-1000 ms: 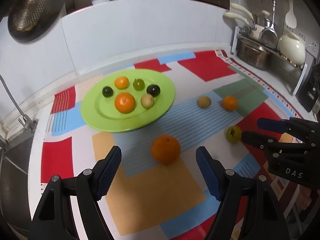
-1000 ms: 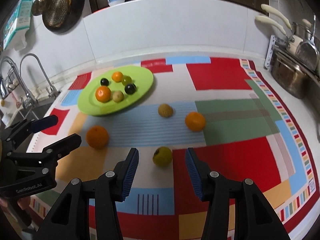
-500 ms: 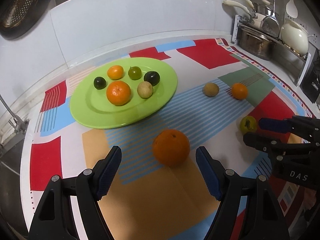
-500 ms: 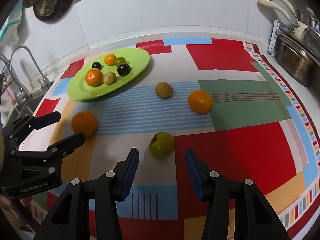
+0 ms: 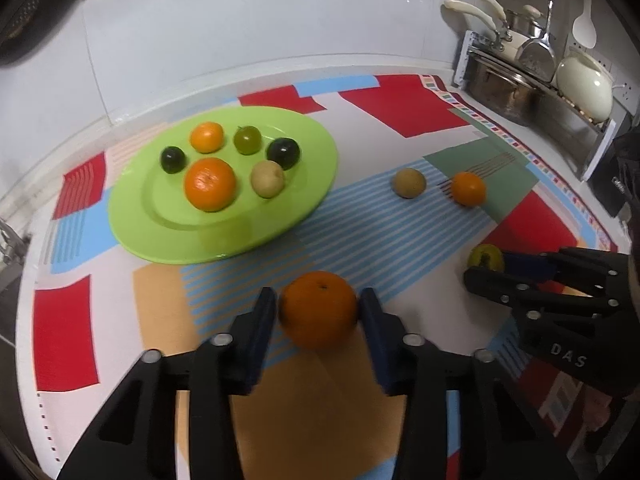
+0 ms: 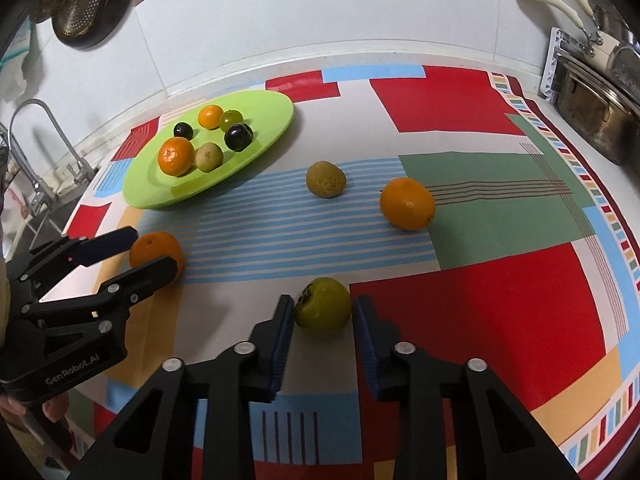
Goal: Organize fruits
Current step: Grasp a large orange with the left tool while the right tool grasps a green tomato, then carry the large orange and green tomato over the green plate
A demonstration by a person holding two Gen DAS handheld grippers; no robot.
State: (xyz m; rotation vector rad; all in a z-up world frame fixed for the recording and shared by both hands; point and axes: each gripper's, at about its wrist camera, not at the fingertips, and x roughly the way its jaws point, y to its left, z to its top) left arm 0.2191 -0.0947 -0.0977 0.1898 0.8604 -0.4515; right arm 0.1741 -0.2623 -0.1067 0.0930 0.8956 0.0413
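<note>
A green plate (image 5: 132,216) (image 6: 264,128) holds several small fruits. My left gripper (image 5: 318,308) is shut on a large orange (image 5: 318,308), which rests on the patterned cloth; it also shows in the right wrist view (image 6: 154,250). My right gripper (image 6: 323,312) is shut on a yellow-green fruit (image 6: 323,308), seen from the left wrist as well (image 5: 486,257). A brown fruit (image 6: 325,179) (image 5: 408,183) and a smaller orange (image 6: 407,209) (image 5: 468,189) lie loose on the cloth beyond both grippers.
A sink faucet (image 6: 36,152) stands at the far left. A rack with pots and utensils (image 5: 536,80) lines the right wall. A strainer (image 6: 80,0) hangs on the back wall. The white backsplash runs behind the cloth.
Both grippers moved forward and down, and their jaws closed: the left around the large orange, the right around the yellow-green fruit.
</note>
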